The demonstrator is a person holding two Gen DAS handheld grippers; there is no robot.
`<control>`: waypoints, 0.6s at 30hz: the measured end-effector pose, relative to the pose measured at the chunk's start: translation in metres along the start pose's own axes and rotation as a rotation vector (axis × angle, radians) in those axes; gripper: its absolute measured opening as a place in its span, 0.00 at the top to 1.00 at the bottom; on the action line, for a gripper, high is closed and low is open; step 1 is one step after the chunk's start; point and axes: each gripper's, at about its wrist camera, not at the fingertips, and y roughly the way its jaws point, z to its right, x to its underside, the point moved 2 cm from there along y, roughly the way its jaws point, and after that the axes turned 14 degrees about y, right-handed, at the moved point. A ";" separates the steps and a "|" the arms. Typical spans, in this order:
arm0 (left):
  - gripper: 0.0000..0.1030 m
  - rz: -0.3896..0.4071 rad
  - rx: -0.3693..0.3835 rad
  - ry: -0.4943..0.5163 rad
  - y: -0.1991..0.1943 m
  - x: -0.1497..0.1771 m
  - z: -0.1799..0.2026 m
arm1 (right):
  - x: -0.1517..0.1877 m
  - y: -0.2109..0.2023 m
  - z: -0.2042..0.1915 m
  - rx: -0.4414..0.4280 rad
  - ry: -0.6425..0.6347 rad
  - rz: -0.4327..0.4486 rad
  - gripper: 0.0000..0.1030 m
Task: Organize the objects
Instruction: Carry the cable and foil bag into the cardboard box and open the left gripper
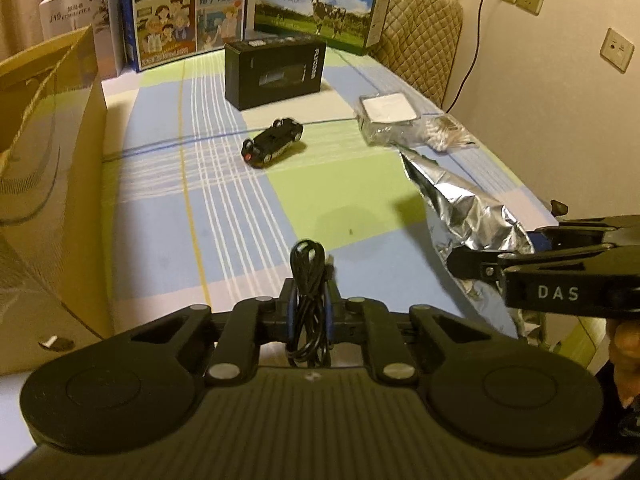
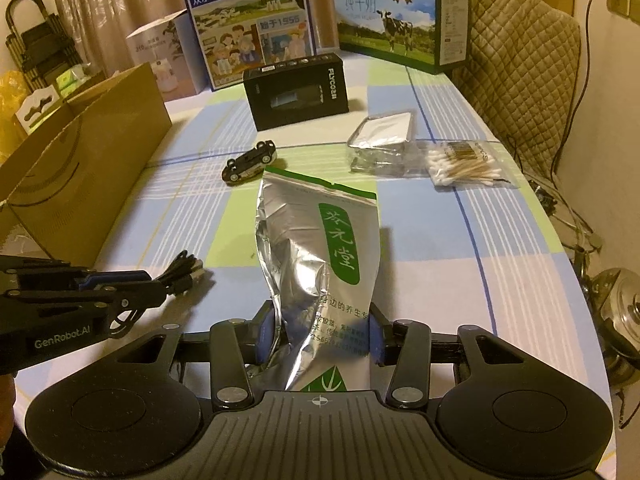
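Note:
My left gripper is shut on a coiled black cable, held just above the checked tablecloth; the right wrist view shows that cable sticking out of the left gripper. My right gripper is shut on a silver foil pouch with a green label, which stretches forward over the table. In the left wrist view the pouch lies to the right, with the right gripper clamped on its near end. A black toy car lies overturned mid-table.
An open cardboard box stands along the left edge. Further back sit a black carton, a clear-wrapped white box, a pack of cotton swabs, and two milk cartons against the curtain. A quilted chair is at right.

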 end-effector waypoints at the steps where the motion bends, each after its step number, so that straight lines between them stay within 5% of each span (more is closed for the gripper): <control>1: 0.90 -0.005 0.001 0.005 0.001 0.000 0.000 | 0.000 0.000 -0.001 -0.001 -0.001 -0.001 0.59; 5: 0.89 -0.053 0.001 0.033 0.010 0.007 0.003 | 0.002 0.001 -0.003 -0.006 -0.007 -0.007 0.59; 10: 0.70 -0.077 -0.024 0.086 0.018 0.008 0.009 | 0.002 0.002 0.000 0.002 0.000 -0.010 0.59; 13: 0.71 -0.077 -0.026 0.097 0.023 0.006 0.010 | 0.001 0.003 0.000 0.000 0.001 -0.014 0.59; 15: 0.85 -0.075 -0.013 0.086 0.023 0.004 0.009 | 0.001 0.002 -0.001 -0.005 0.001 -0.012 0.59; 18: 0.85 -0.072 0.001 0.065 0.021 0.005 0.007 | 0.000 0.002 -0.003 -0.014 0.003 -0.008 0.59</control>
